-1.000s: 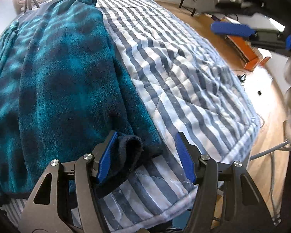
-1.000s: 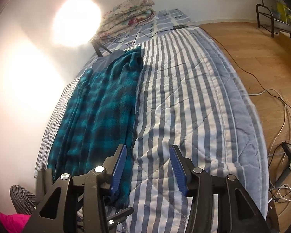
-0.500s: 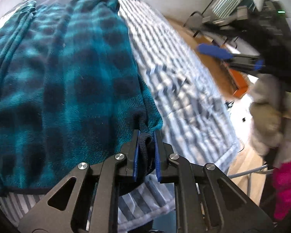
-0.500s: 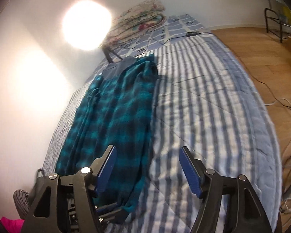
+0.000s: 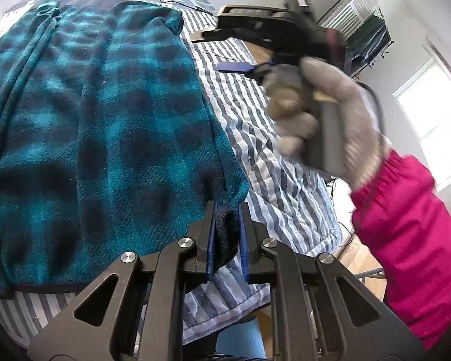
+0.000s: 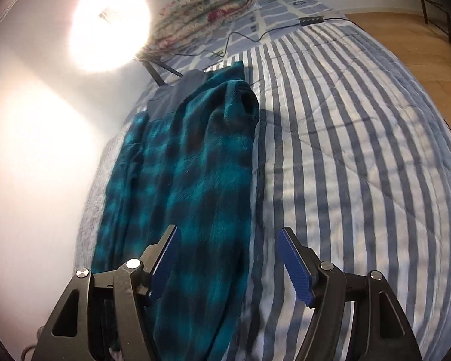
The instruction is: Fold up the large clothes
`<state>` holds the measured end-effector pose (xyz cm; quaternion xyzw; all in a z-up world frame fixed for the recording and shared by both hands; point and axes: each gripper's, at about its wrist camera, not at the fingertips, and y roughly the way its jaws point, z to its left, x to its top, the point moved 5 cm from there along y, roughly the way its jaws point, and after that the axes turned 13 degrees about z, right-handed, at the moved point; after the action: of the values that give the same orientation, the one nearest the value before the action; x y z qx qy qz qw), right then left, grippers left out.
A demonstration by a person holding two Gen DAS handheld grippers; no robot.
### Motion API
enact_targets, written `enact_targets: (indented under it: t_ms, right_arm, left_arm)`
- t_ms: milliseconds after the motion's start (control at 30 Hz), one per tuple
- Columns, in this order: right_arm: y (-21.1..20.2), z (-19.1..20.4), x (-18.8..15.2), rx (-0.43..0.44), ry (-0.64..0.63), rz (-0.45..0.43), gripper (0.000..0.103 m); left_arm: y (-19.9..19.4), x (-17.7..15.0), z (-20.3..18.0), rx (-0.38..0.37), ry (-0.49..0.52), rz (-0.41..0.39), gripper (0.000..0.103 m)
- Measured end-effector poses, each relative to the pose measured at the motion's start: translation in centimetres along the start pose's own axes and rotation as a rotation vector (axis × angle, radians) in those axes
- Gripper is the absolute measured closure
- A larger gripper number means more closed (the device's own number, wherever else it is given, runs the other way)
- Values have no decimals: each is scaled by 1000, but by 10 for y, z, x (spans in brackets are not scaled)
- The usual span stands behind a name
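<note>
A teal and dark plaid fleece garment point(image 5: 99, 126) lies lengthwise along the left side of a striped bed. My left gripper point(image 5: 227, 234) is shut on the garment's dark near corner, at the bed's near edge. My right gripper point(image 6: 230, 255) is open and empty, above the garment's point(image 6: 189, 180) right edge. It also shows in the left wrist view point(image 5: 240, 66), held by a gloved hand over the bed, farther along the garment.
The grey and white striped quilt point(image 6: 345, 150) covers the bed. A folded floral blanket point(image 6: 201, 15), a lamp stand point(image 6: 156, 72) and a black cable point(image 6: 285, 28) lie at the far end. Wood floor point(image 6: 421, 39) is to the right. A clothes rack point(image 5: 366, 21) stands by the wall.
My left gripper closed on the garment's near corner and holds it. My right gripper moved forward over the garment's right edge and opened wider.
</note>
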<state>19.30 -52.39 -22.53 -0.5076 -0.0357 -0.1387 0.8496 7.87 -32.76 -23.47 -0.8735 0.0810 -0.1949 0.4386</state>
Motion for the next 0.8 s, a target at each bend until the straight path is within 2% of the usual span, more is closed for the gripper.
enact_targets:
  t_ms: [67,133,267,300,333,400,567,800]
  right_arm:
    - [13,-1,9,16,17,12,34]
    - [24,-3,17,26,24,15,39]
    - [47,-1,26,77,40,43,63]
    - [50,1,26,86,38,48,67]
    - [52,4,27,87,30,51,70]
    - [55,9,28,63,16,62,85]
    - [49,27,33,-1,18,49,94]
    - [39,63,39,-126,-14,26,96]
  left_arm:
    - [-3,0,2,-11,-5,-1,92]
    - [-4,0,2,-17,-5,-2,92]
    - [-4,3,4,-23,-1,-3,92]
    - [-4,4,6,-25,0,-4,92]
    - [-4,4,7,-27,0,-6,92]
    - [-6,4,9,-34,-6,-8,92]
    - [-16,1,17,-61,-28,-21,92]
    - [-37,-3,40,-87,-77,-51,92]
